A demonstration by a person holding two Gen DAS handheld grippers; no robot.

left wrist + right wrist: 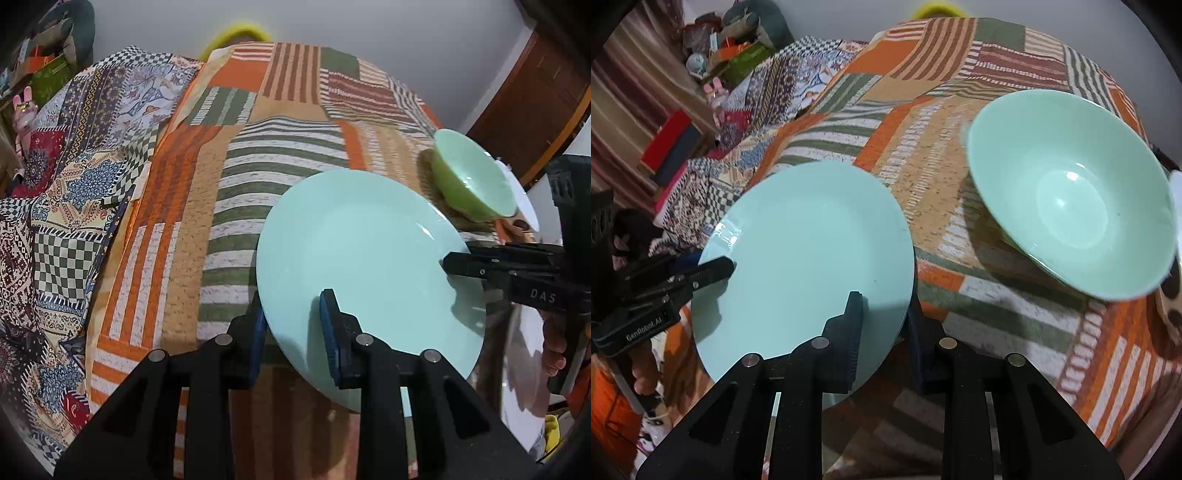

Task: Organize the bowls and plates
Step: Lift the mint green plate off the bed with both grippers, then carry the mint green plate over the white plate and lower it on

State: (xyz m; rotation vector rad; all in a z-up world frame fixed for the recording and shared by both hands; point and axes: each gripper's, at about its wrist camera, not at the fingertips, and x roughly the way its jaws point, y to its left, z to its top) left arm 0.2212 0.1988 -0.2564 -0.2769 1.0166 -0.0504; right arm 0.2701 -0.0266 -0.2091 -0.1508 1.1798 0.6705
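Observation:
A pale blue plate [362, 251] [812, 258] is held tilted over the near side of the cloth-covered table, gripped from two sides. My left gripper [291, 306] is shut on its near rim, one blue pad on top and one underneath. My right gripper [884, 301] is shut on the opposite rim in the same way. Each gripper shows in the other's view: the right gripper [448, 264] at the plate's right edge, the left gripper [726, 266] at its left edge. A green bowl [472, 181] [1071, 206] stands on the table beyond the plate, empty.
The table wears a striped orange, green and white patchwork cloth [258, 147] [960, 166]. A checked and floral cloth [74, 184] lies to the left. A white plate [524, 199] peeks out behind the bowl. Boxes and clutter [738, 48] sit far left. Hands [554, 350] [642, 373] hold the gripper handles.

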